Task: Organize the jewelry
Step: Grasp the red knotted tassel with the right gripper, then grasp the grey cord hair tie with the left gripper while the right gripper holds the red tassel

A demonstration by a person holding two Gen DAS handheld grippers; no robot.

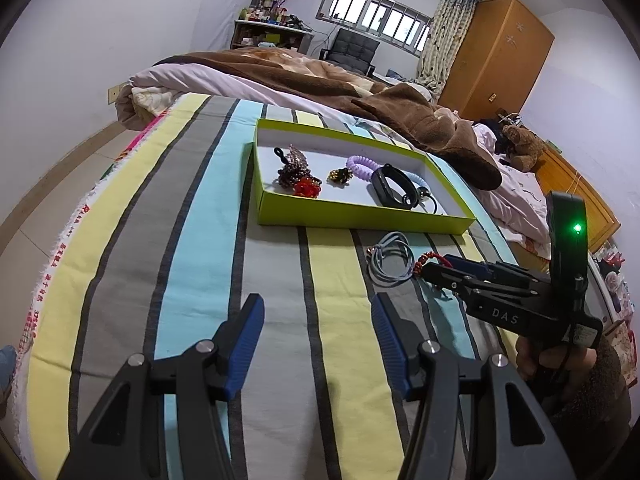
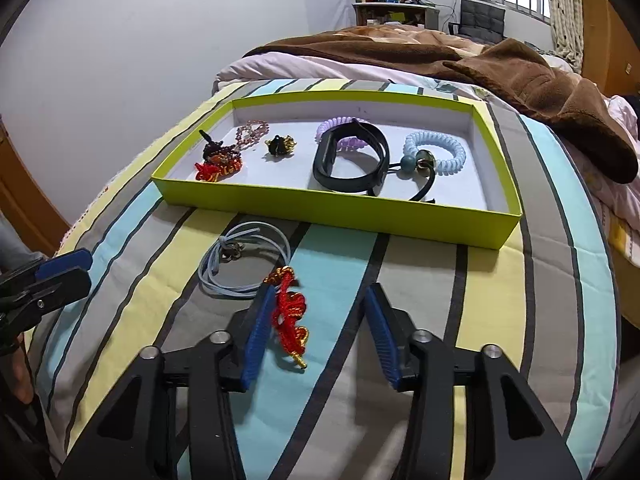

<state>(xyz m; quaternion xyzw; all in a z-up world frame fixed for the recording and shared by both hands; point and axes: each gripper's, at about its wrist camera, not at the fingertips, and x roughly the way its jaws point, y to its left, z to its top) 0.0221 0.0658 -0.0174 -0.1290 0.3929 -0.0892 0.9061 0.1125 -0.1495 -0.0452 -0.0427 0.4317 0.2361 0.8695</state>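
A lime-green box lid (image 1: 360, 216) (image 2: 332, 210) lies on the striped bedsheet and holds several pieces: a black wristband (image 2: 348, 160), purple (image 2: 340, 136) and pale blue (image 2: 436, 152) coil hair ties, a gold-black ornament (image 2: 280, 146) and red and bead pieces (image 2: 218, 162). In front of it lie a light blue cord loop (image 2: 244, 262) (image 1: 390, 258) and a red knotted bracelet (image 2: 288, 314) (image 1: 430, 262). My right gripper (image 2: 320, 320) (image 1: 438, 270) is open, with the red bracelet between its fingers, against the left pad. My left gripper (image 1: 318, 336) is open and empty above the sheet.
A brown blanket (image 1: 420, 116) and pink quilt (image 1: 208, 80) lie behind the box. A teddy bear (image 1: 522, 144) sits at the right by a wooden headboard. The bed's edge falls off to the left toward the wall.
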